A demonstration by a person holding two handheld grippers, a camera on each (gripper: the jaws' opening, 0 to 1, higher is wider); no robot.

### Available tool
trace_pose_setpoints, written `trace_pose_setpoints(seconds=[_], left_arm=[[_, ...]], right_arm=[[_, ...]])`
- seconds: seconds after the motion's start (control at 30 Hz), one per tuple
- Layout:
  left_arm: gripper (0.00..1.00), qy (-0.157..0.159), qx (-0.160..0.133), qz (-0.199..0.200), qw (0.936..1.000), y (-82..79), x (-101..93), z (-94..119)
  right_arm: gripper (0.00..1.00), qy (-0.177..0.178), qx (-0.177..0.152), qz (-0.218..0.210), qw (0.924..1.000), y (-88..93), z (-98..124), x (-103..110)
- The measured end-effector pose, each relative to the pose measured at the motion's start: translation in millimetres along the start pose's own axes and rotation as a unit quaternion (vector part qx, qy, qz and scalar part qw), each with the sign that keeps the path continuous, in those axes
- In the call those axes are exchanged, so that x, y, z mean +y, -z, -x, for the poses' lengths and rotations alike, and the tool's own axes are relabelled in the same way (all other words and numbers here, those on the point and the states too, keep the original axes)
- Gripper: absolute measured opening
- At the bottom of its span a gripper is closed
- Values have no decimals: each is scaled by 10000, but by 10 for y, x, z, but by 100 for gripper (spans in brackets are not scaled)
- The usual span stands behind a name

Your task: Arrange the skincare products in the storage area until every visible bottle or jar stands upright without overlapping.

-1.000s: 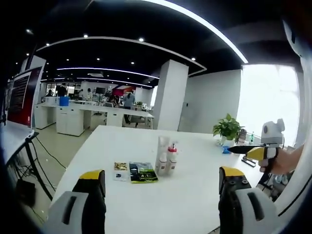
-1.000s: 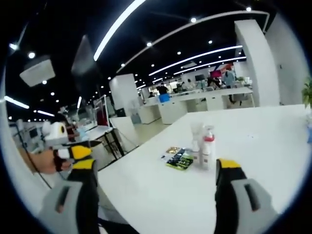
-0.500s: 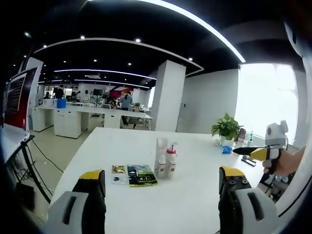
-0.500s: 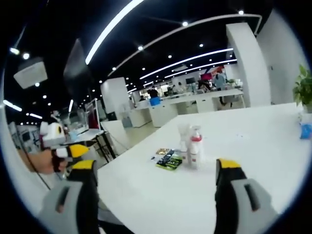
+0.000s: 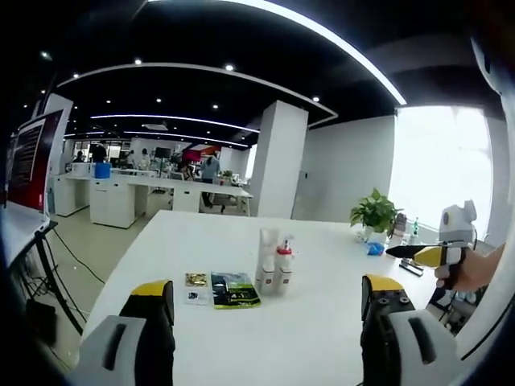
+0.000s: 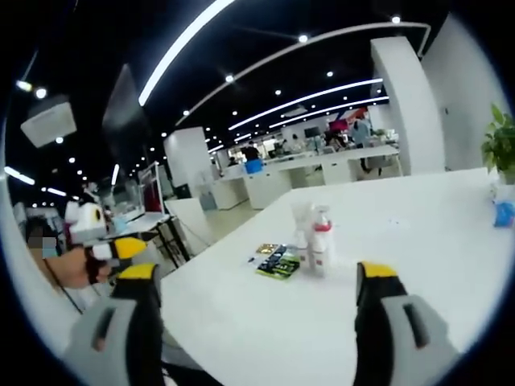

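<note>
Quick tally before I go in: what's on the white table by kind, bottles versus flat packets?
Upright bottles: 2, a clear-capped bottle and a red-collared pump bottle, standing side by side.
Flat packets: 2, a dark green packet and a small sachet beside it.
Total: 4 on the white table. Both grippers are open and hold nothing.

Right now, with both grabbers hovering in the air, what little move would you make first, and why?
Probably bring the left gripper forward toward the two bottles, which already stand upright on the white table beside the flat sachets. Both grippers are open, empty and well short of everything, so nothing can be handled from here.
</note>
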State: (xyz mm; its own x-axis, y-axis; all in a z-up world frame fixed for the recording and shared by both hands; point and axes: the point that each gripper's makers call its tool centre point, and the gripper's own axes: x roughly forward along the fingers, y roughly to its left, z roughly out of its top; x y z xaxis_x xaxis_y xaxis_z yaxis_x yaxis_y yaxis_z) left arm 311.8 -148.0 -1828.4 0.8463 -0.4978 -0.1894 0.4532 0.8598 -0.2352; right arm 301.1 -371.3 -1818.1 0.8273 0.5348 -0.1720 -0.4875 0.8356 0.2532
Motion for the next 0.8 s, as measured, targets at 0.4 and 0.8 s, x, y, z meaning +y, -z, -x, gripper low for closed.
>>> trace_pose_setpoints(seconds=[0.4,0.8], left_arm=[[100,57,10,16,10000,13,-20,-39],[100,161,38,-44,9999,-6,-57,-104]], right_arm=[[99,115,31,-76,9999,58,58,-47],[99,231,-10,-162,9996,59,86,-109]])
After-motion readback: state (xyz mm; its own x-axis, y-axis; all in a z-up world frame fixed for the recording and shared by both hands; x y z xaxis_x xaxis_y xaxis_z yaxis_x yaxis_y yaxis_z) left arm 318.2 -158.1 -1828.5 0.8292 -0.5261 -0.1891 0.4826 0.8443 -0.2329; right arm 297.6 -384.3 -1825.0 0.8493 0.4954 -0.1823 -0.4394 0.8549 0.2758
